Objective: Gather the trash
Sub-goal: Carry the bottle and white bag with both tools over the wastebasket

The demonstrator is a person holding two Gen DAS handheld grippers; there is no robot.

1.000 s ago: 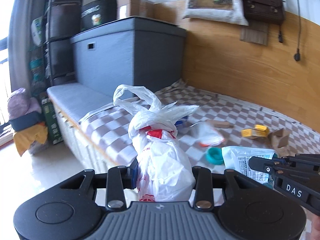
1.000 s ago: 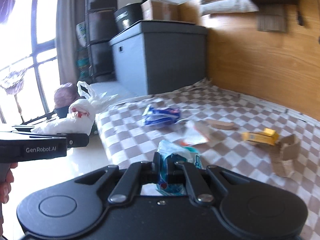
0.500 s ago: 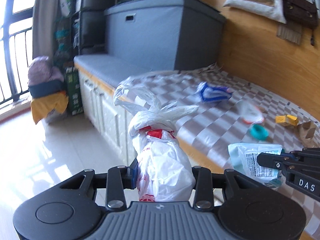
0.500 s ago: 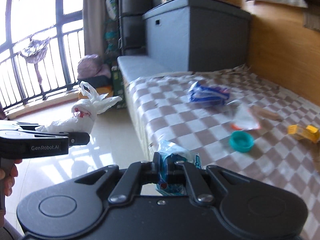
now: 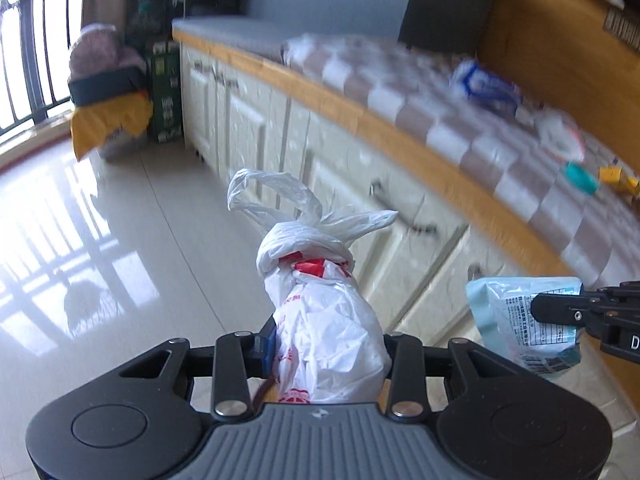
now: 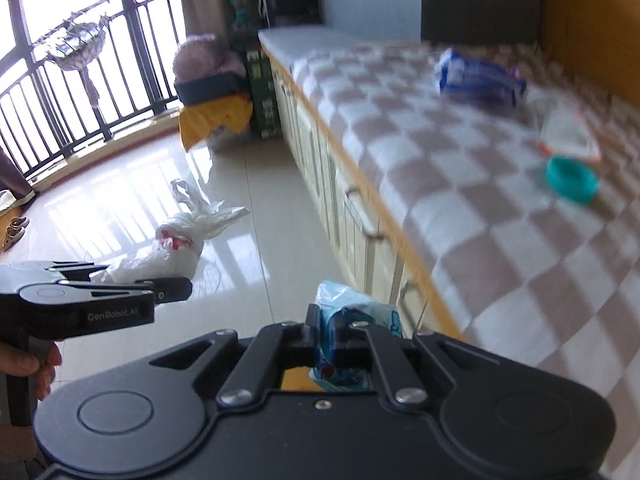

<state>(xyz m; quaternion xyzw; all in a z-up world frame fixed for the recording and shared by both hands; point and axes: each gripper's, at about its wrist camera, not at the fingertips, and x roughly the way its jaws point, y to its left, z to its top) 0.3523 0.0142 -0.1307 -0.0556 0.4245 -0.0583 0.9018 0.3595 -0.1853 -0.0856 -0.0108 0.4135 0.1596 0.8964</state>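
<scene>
A: Your left tongs (image 5: pixel 326 354) are clamped around the belly of the knotted white plastic bag (image 5: pixel 324 320), which hangs out over the tiled floor (image 5: pixel 120 240) with its tied handles sticking forward. Your right tongs (image 6: pixel 329 344) are pinched fully closed on 1 edge of the light-blue wrapper (image 6: pixel 352 316), just off the front edge of the platform bed.

B: So what can go wrong for you here?

A: The bag first. You grip soft, slippery film, not the knot, so a quick swing could let it creep out between the pads and drop. The wrapper is held only by a thin margin; a jerk or a brush against the cream drawer fronts (image 5: pixel 280 128) could tear it free.

B: And the 2 tools together?

A: They sit close in both views. If you bring them nearer, the right tongs could knock the bag.

B: What is left behind you?

A: On the checked cover (image 6: pixel 460 184): a blue packet (image 6: pixel 478 74), a clear wrapper with red trim (image 6: pixel 568 130), a teal lid (image 6: pixel 573 174), and something yellow (image 5: pixel 616 176). Both views are blurred, so judge your clearance from the drawer handles with care.
</scene>
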